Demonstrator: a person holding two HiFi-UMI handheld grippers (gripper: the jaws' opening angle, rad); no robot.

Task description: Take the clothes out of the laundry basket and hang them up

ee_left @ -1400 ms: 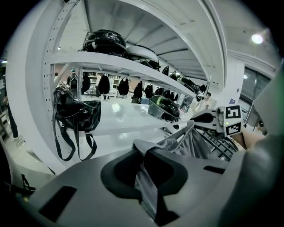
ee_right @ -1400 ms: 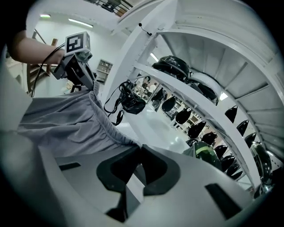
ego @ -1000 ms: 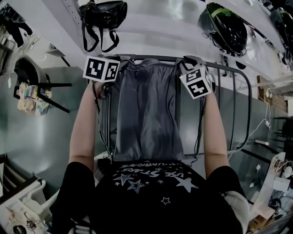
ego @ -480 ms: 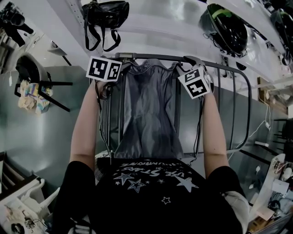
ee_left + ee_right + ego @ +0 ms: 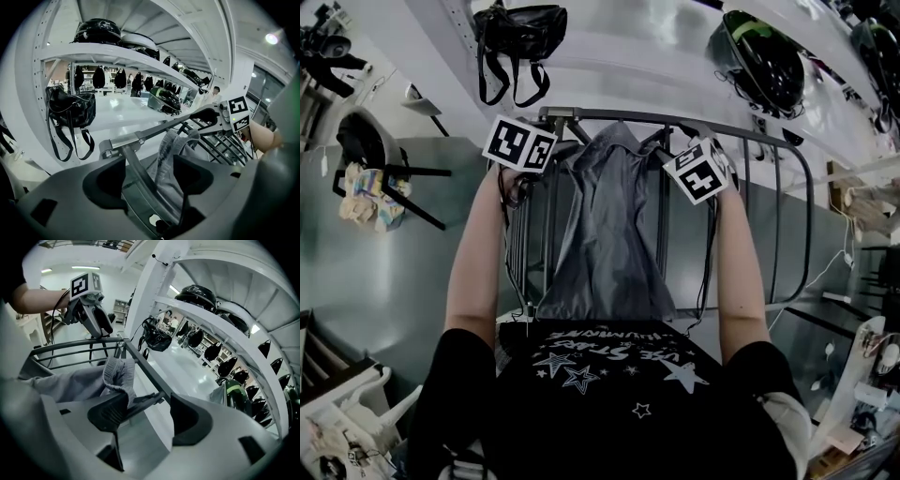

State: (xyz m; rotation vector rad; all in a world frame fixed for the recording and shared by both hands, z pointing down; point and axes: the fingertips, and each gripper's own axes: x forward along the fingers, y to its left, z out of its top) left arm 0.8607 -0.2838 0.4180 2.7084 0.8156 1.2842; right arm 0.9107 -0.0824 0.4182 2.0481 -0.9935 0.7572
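Observation:
A grey garment (image 5: pixel 609 234) hangs over the top rail (image 5: pixel 591 116) of a metal drying rack, bunched toward the middle. My left gripper (image 5: pixel 551 148) stands at its left top corner and my right gripper (image 5: pixel 673 155) at its right. Both pairs of jaws have just been opening and now stand wide. In the left gripper view the gripper (image 5: pixel 150 176) frames the rail (image 5: pixel 154 133) and the garment's ribbed edge (image 5: pixel 174 147) without pressing them. In the right gripper view the gripper (image 5: pixel 147 416) is open, with the ribbed edge (image 5: pixel 117 373) beside its left finger.
The rack's bars (image 5: pixel 769 216) run on to the right. On the white shelving behind hang a black bag (image 5: pixel 520 28) and a dark helmet (image 5: pixel 759 61). A black stool with pale cloths (image 5: pixel 366 192) stands at the left.
Both grippers opened and let go of the garment's top corners. The cloth, spread wide along the rail before, has drawn in toward the middle. Both hands shifted slightly up the picture.

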